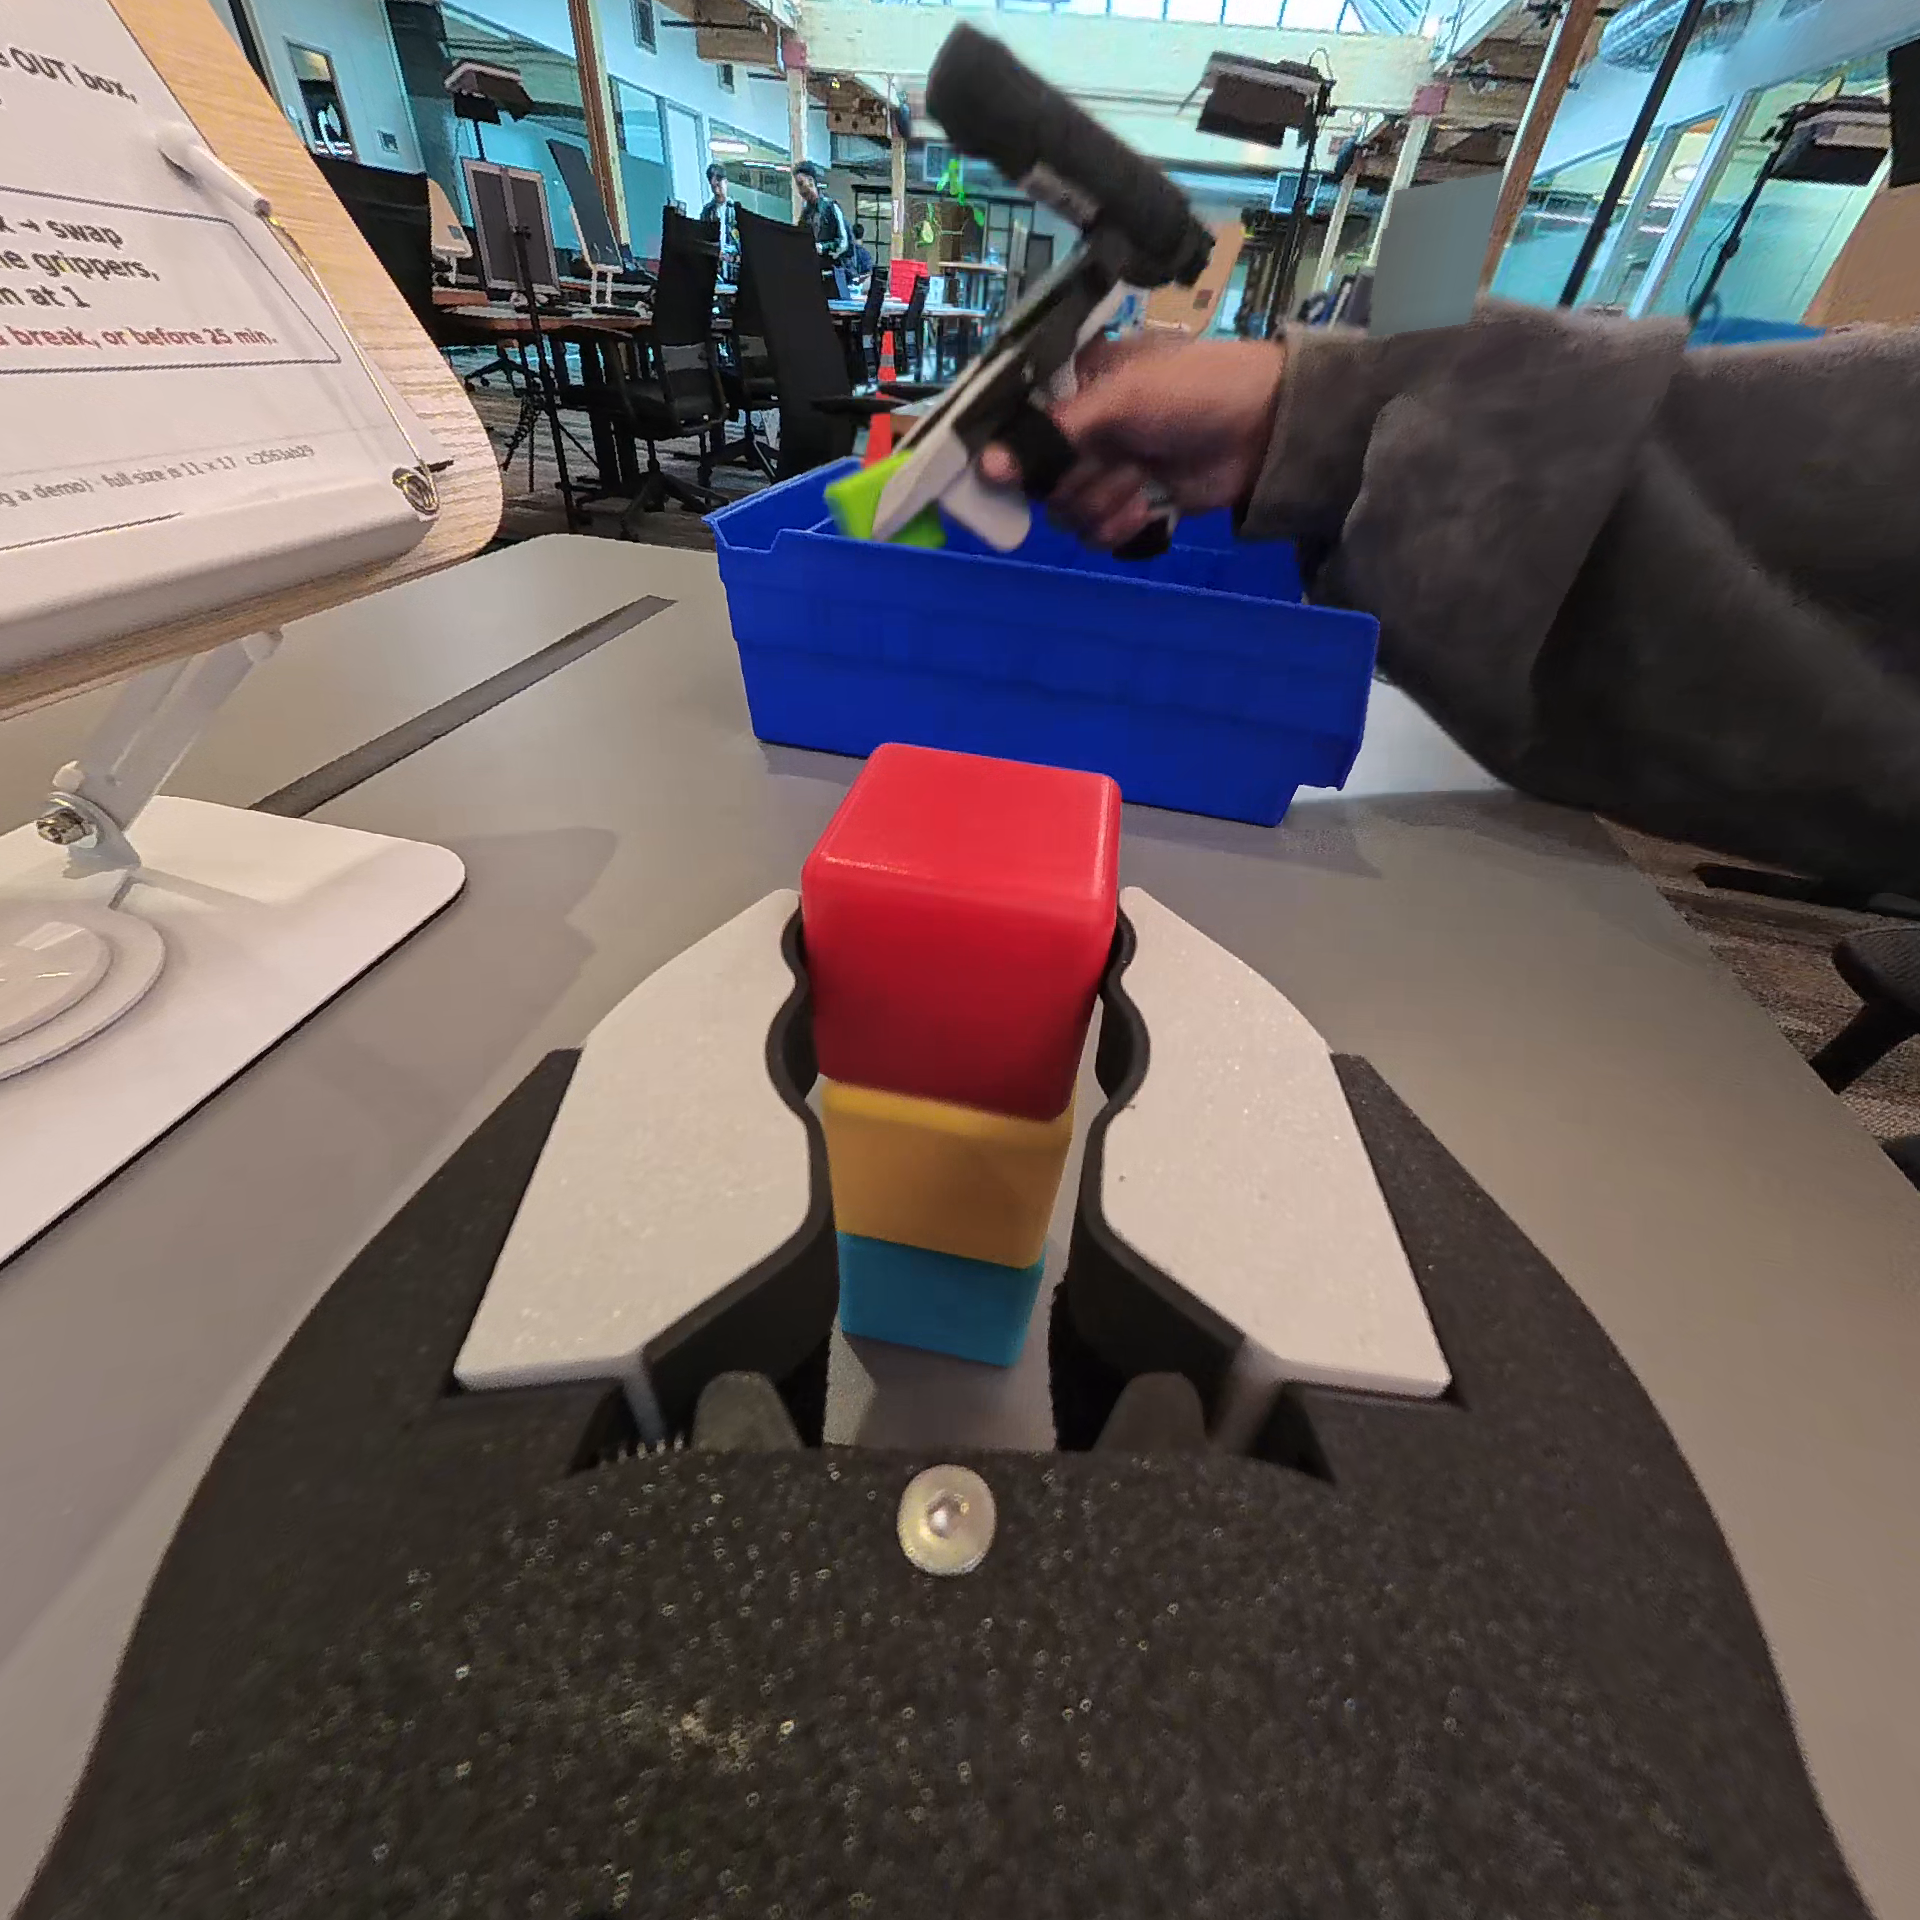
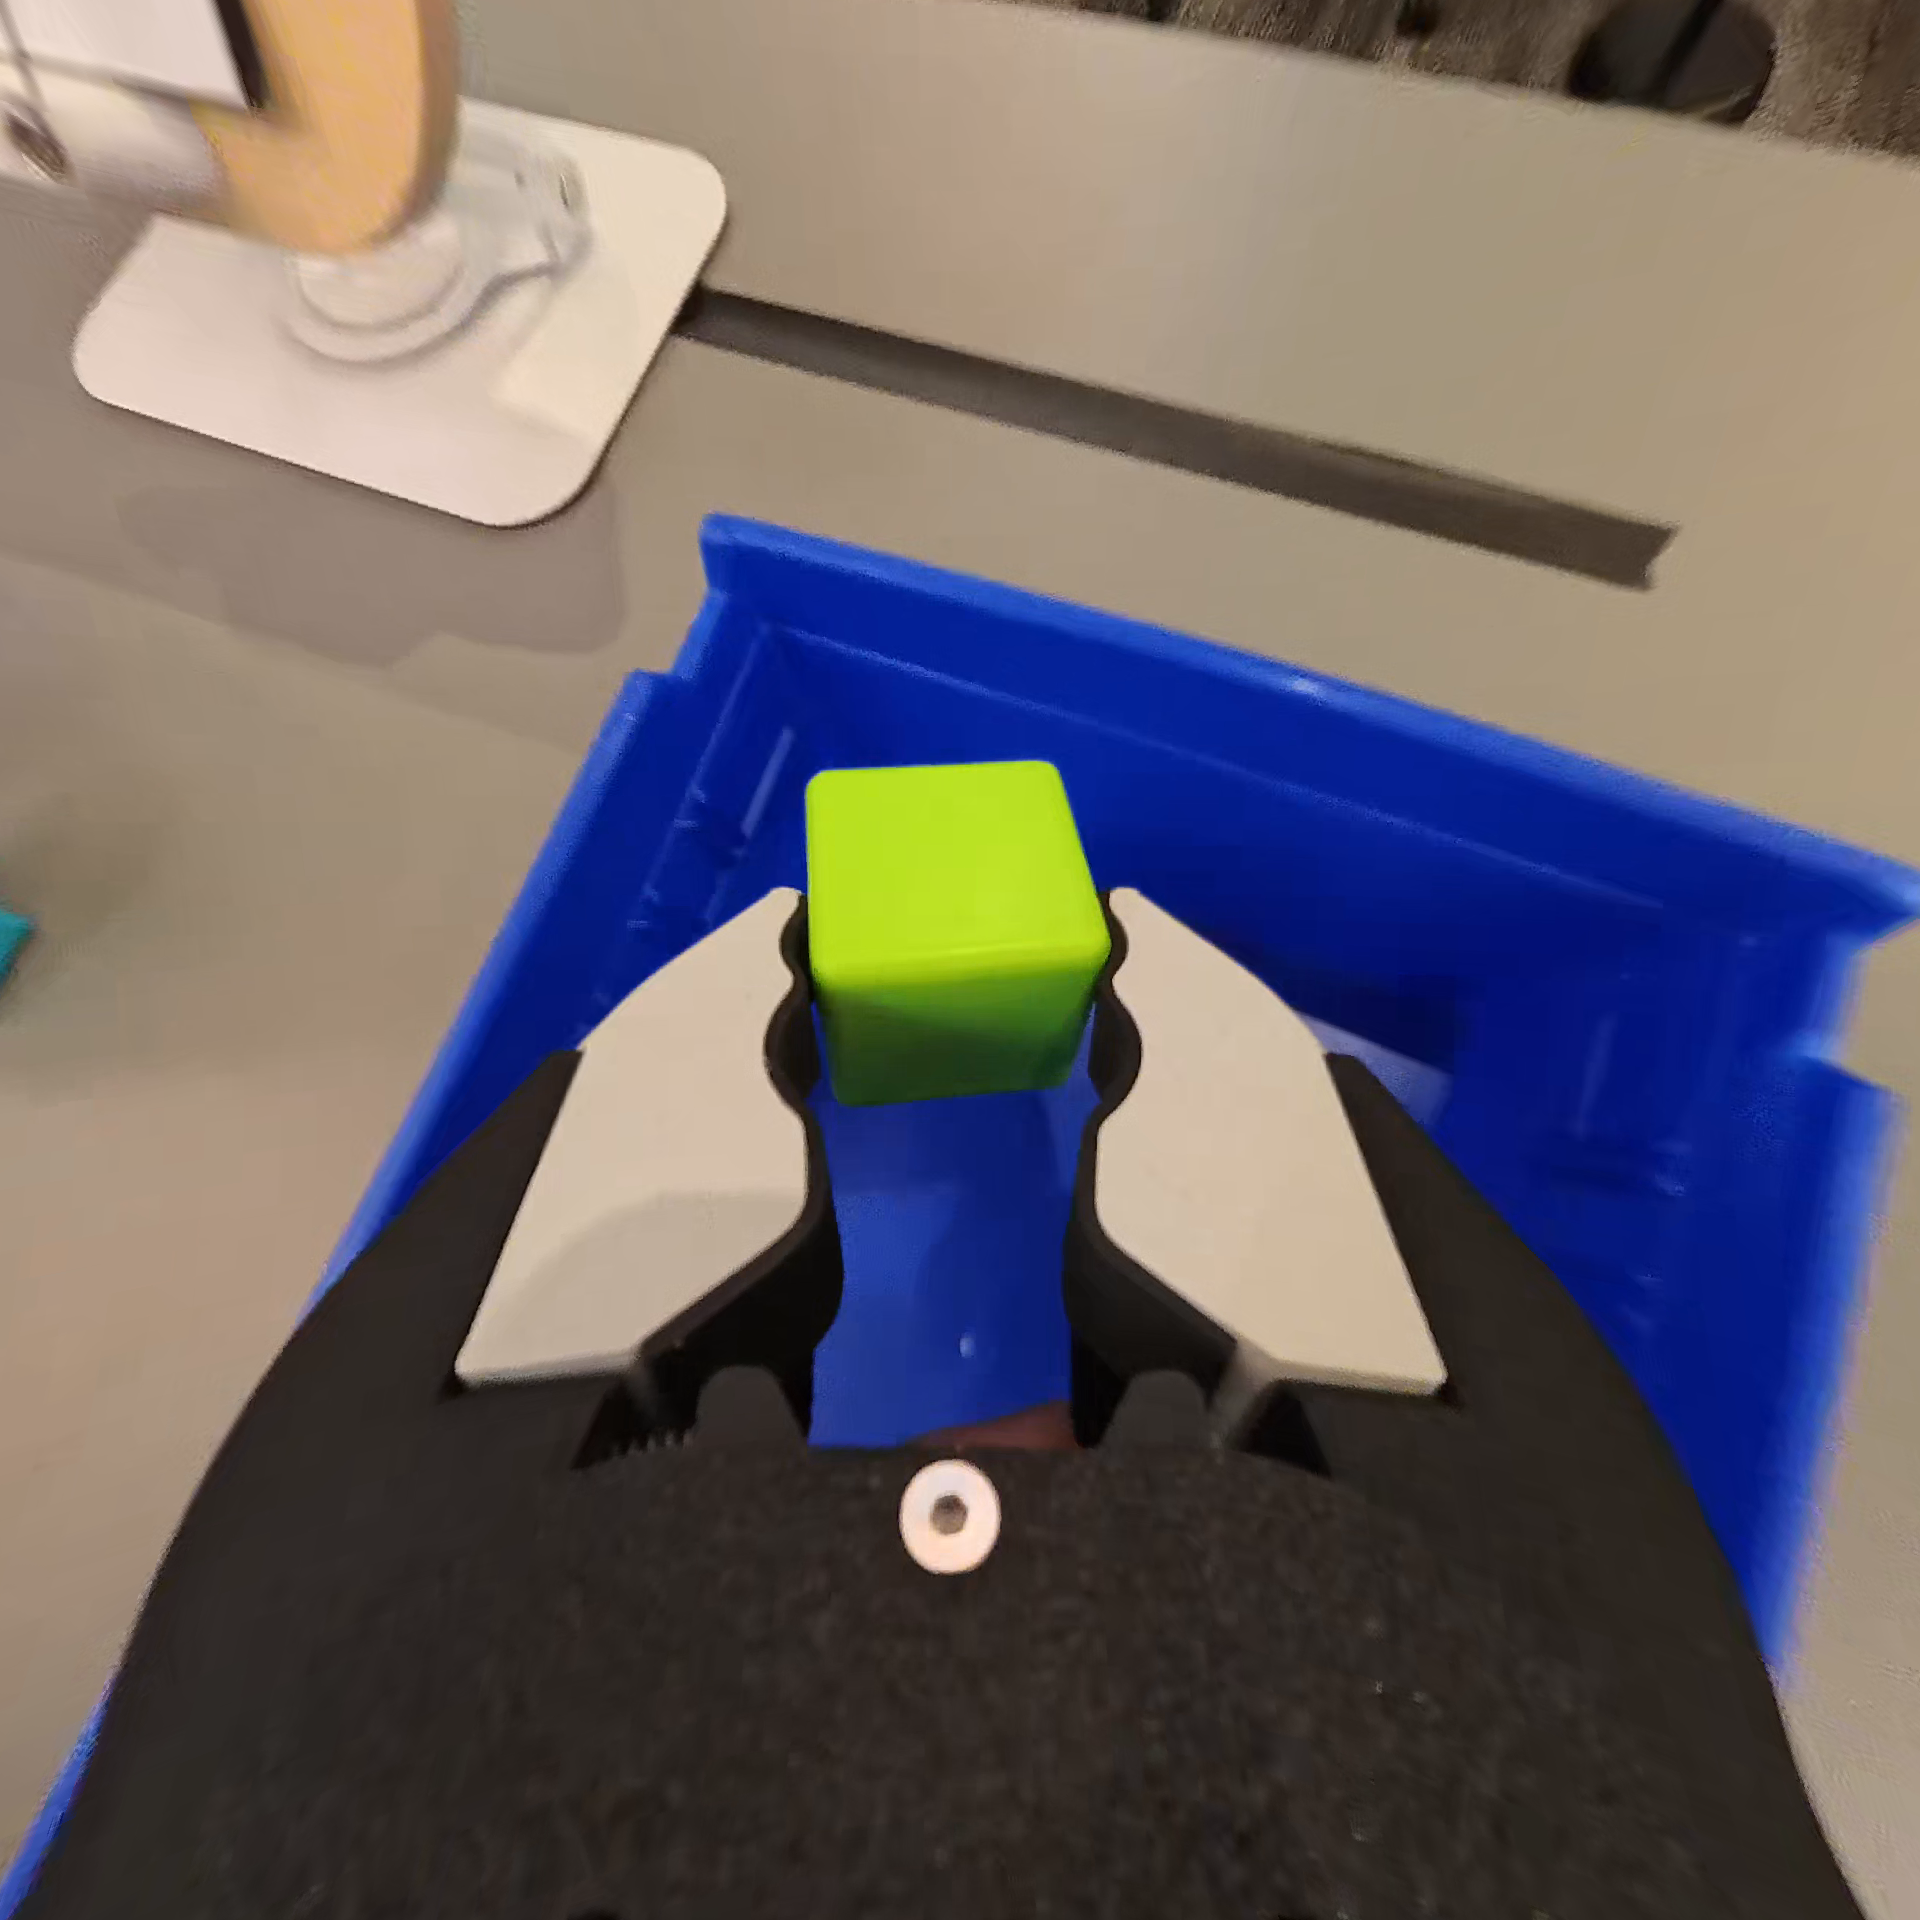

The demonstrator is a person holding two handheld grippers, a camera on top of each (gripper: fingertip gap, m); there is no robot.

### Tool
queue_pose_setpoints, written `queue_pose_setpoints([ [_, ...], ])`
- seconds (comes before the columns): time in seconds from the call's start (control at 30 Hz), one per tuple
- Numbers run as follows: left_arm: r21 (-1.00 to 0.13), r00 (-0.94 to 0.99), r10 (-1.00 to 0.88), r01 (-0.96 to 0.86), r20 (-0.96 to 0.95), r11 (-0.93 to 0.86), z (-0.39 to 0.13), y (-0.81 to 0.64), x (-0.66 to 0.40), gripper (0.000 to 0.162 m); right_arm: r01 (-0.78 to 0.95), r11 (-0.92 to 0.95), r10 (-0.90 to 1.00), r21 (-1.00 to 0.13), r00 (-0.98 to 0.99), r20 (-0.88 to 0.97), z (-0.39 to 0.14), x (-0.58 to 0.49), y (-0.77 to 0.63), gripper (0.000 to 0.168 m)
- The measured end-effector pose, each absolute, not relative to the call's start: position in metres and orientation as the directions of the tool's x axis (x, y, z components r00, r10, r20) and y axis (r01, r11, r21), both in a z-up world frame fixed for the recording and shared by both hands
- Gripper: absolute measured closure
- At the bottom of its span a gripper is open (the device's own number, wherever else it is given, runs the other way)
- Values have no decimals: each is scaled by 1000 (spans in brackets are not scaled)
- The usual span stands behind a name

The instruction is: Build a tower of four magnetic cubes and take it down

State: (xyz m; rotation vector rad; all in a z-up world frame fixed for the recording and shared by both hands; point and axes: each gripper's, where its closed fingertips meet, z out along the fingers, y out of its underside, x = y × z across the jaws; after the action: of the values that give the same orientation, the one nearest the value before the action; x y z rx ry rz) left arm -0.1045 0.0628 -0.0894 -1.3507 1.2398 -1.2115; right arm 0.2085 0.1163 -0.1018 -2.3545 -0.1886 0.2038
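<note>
A tower of three cubes stands on the grey table (image 1: 1351,1039): a red cube (image 1: 956,925) on a yellow cube (image 1: 945,1169) on a blue cube (image 1: 935,1299). My left gripper (image 1: 958,935) is shut on the red cube at the top. My right gripper (image 2: 951,925) is shut on a green cube (image 2: 945,925) and holds it over the inside of a blue bin (image 2: 1351,831). In the left wrist view the right gripper (image 1: 914,509) shows blurred above the blue bin (image 1: 1039,675), with the green cube (image 1: 873,499) in its fingers.
A white stand (image 1: 260,914) with a wooden board and a sheet of paper (image 1: 156,312) stands at the left. A dark slot (image 2: 1143,426) runs across the table behind the bin. A person's grey sleeve (image 1: 1610,571) reaches in from the right.
</note>
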Motion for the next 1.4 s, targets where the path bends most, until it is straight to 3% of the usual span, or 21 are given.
queue_pose_setpoints([
  [0.23, -991, 13, -997, -104, 81, -82, -90, 63, -104, 111, 204, -674, 252, -710, 967, 38, -154, 200, 130, 117],
  [0.63, -991, 14, -997, -104, 78, -79, -90, 63, -104, 111, 302, -694, 354, -654, 933, 56, -177, 189, 109, 117],
  [0.77, -991, 15, -997, -104, 80, -81, -90, 63, -104, 111, 308, -716, 347, -626, 936, 63, -182, 193, 104, 109],
  [0.93, -991, 9, -996, -101, 87, -87, -89, 62, -105, 111, 243, -643, 307, -726, 951, 46, -130, 200, 98, 100],
  [1.17, -996, 28, -997, -42, 74, -75, -74, 58, -110, 104, 131, -317, 295, -939, 955, 34, -10, 169, 27, 100],
  [1.4, -993, 122, -990, -87, 69, -80, -77, 60, -132, 99, 90, -193, 430, -977, 903, -2, -6, 105, -51, 102],
])
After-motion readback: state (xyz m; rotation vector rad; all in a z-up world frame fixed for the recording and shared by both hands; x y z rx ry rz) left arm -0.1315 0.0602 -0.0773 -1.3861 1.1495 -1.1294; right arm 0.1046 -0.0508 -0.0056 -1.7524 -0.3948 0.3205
